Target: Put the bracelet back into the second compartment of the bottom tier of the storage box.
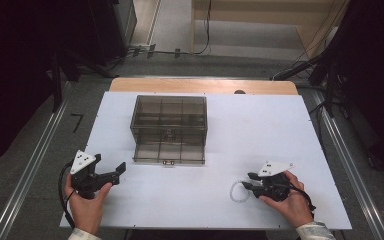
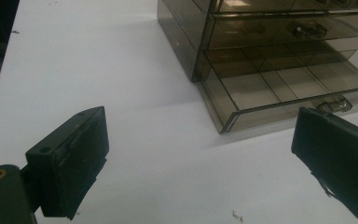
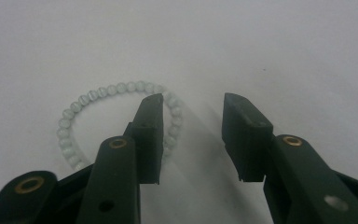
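A bracelet of pale white beads point(image 3: 74, 106) lies flat on the white table point(image 1: 260, 130), near the front right point(image 1: 237, 193). My right gripper point(image 3: 193, 100) points down at it with its jaws partly apart. One jaw stands inside the ring and the other outside, so the ring's near-right stretch runs between them, and the pads do not press on the beads. In the high view the right gripper point(image 1: 250, 181) sits in the person's right hand. My left gripper point(image 1: 110, 164) is held at the front left, wide open point(image 2: 198, 135) with nothing between its jaws.
A smoky see-through drawer box point(image 1: 169, 122) stands at the table's middle back. Its bottom drawer point(image 2: 279, 88) is pulled out toward me, showing bare compartments and a small metal handle point(image 2: 335, 103). Dark stands and cables flank the table on the floor.
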The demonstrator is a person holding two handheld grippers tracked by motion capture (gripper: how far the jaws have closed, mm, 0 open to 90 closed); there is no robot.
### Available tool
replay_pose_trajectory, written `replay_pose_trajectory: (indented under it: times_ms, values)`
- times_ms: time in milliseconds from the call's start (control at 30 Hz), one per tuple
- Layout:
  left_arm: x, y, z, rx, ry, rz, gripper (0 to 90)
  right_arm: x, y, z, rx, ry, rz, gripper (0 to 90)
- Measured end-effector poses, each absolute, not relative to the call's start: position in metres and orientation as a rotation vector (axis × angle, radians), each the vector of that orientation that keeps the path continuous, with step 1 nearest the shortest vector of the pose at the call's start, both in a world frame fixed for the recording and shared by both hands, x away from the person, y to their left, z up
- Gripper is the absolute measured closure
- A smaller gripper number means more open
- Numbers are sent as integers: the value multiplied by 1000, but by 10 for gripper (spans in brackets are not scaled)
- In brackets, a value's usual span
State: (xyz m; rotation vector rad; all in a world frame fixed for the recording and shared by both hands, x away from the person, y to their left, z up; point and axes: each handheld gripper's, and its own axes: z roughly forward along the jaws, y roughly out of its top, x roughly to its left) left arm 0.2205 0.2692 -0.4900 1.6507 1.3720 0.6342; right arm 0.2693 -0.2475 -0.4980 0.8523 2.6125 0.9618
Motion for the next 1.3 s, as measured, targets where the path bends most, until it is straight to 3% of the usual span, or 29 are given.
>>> replay_pose_trajectory:
  times_ms: [467, 1300]
  values:
    - [221, 269, -490, 1655, 1373, 630, 46, 264, -241, -500, 854, 2614, 945, 791]
    - [221, 270, -491, 1657, 1374, 629, 51, 268, -243, -493, 902, 2586, 1064, 849]
